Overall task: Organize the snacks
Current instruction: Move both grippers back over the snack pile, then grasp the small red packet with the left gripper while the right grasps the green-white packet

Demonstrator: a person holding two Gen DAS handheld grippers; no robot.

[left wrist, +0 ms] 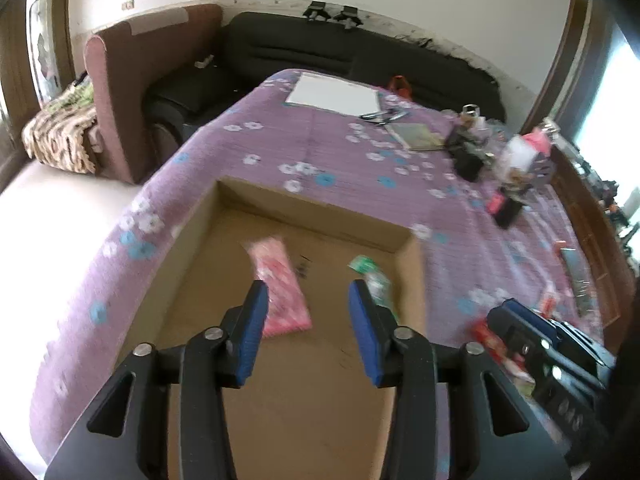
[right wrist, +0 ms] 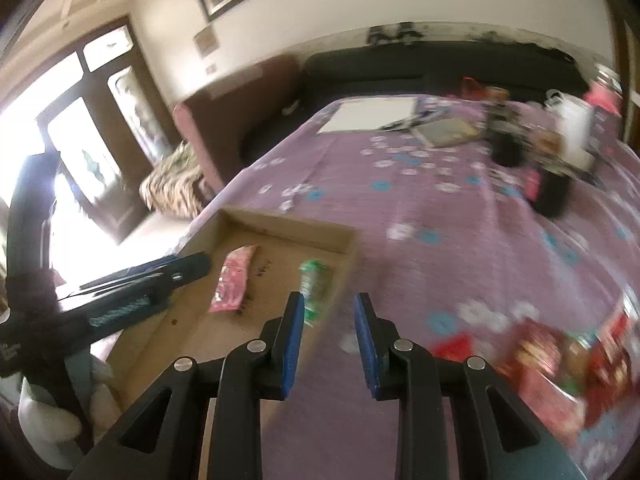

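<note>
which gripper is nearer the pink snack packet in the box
Left. The left gripper hangs over the cardboard box, right above the pink packet; the right gripper is beyond the box's right wall.

No text or label here is legible.

Purple flowered tablecloth over the table, with a white sheet and a notebook at the far end. Beyond, a black sofa beside a brown armchair.
</note>
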